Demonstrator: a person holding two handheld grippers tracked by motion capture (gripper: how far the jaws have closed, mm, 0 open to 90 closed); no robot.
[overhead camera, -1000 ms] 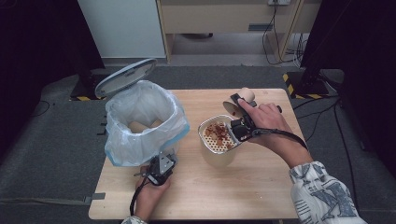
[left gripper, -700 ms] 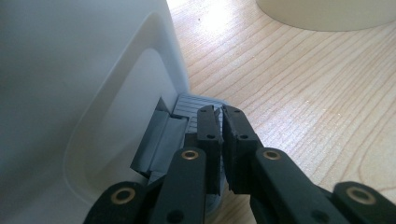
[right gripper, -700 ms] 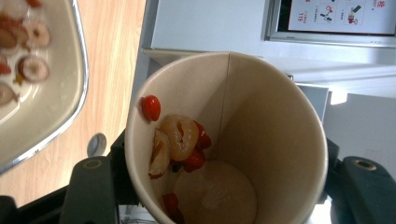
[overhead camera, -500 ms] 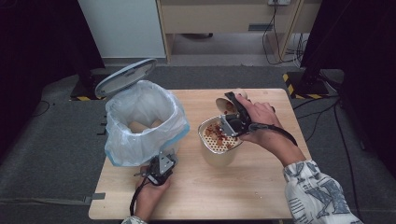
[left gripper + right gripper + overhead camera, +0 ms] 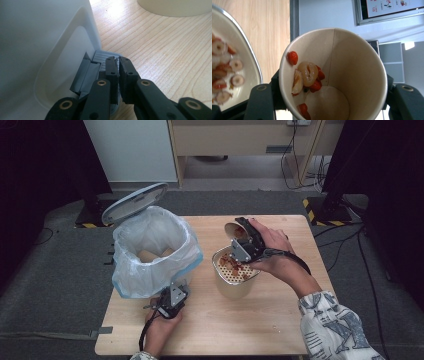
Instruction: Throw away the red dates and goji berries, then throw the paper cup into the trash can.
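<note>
Bin (image 5: 150,252) stands just beyond the left gripper (image 5: 117,65), whose jaws are closed, apparently pressing the pedal (image 5: 103,55). Right gripper (image 5: 243,241) clamps a tilted cup (image 5: 332,75) above the strainer (image 5: 234,272). Risk: sticky fruit (image 5: 308,76) clinging inside, or spilling past the rim onto the table (image 5: 280,320).

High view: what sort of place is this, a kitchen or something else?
Probably a lab or recording room, not a kitchen: a bare wooden table on grey carpet, hazard-taped black stands, loose wall cables.

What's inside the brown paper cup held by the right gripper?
Inside the brown paper cup, red and pale fruit pieces cling to the wall. Its pale bottom shows partly; fruit covers the rest.
</note>
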